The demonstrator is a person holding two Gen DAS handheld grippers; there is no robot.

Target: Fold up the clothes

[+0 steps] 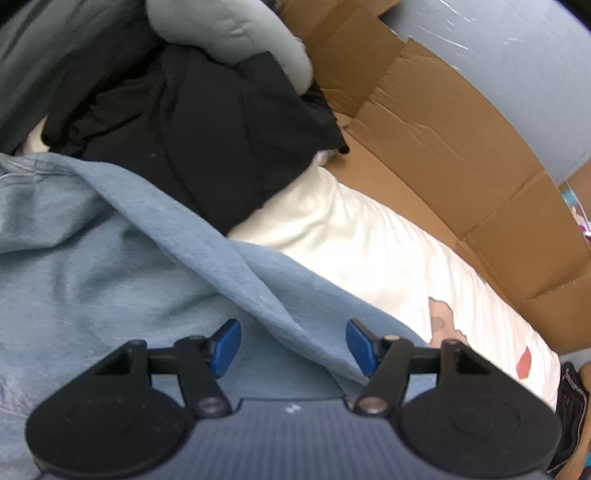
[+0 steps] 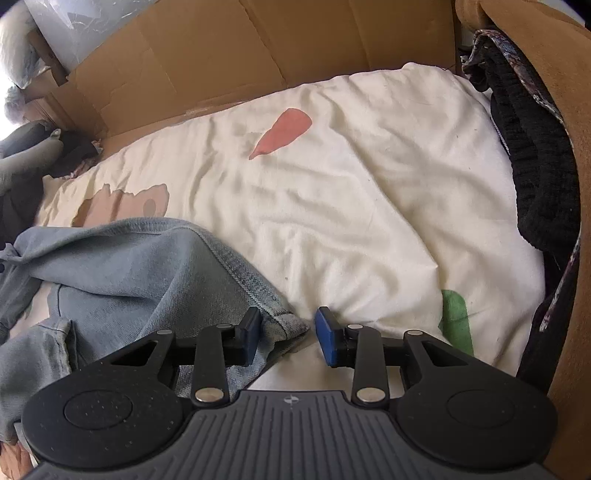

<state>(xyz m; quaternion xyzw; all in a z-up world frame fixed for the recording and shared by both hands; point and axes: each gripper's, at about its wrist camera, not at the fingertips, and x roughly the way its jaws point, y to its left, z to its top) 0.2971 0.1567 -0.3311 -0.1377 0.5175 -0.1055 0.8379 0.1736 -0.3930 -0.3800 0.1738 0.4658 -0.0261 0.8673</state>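
A light blue denim garment (image 1: 110, 258) lies crumpled on a cream bedsheet (image 1: 351, 240). My left gripper (image 1: 293, 345) hovers just over it, jaws wide apart; a raised fold of the denim runs between the blue pads without being pinched. In the right wrist view the denim garment (image 2: 147, 266) ends in a stitched hem corner. My right gripper (image 2: 290, 334) straddles that corner. Its left pad (image 2: 253, 334) is against the cloth, while the right pad (image 2: 328, 341) stands clear of it over the bedsheet (image 2: 369, 184).
A black garment (image 1: 203, 140) and a grey cloth (image 1: 229, 29) are piled beyond the denim. Flattened cardboard (image 2: 258, 48) lines the sheet's far side. A black knitted garment (image 2: 535, 166) hangs over a brown padded edge (image 2: 554, 37) at the right.
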